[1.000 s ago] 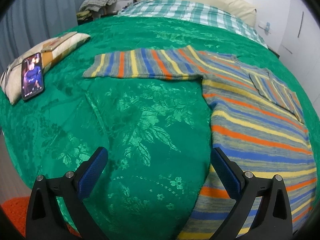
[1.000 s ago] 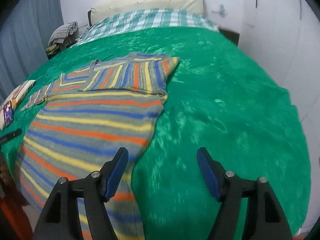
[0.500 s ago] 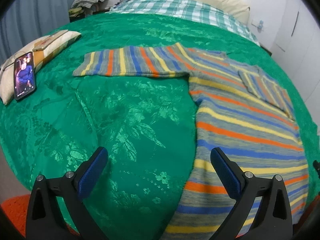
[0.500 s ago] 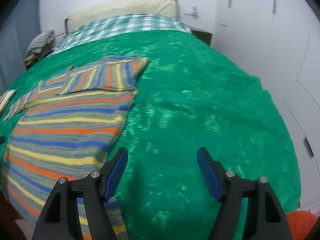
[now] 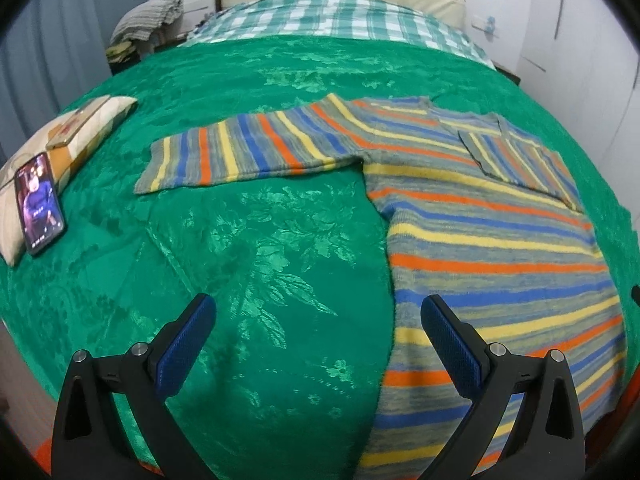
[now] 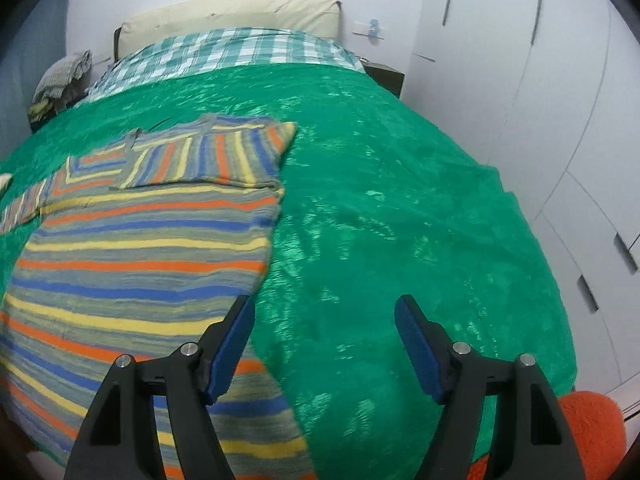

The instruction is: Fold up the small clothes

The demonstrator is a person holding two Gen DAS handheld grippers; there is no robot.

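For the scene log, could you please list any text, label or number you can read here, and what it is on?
None is readable.
Phone on the cushion: the lit screen shows a picture; any text is too small.
Striped sweater: no label or print visible.

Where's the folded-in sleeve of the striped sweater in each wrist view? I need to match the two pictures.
Left wrist: the folded-in sleeve lies upper right, across the striped sweater chest.
Right wrist: the same sleeve lies upper left of centre, ending at the sweater's right edge.
Shared landmark: the checked bedding at the head of the bed.
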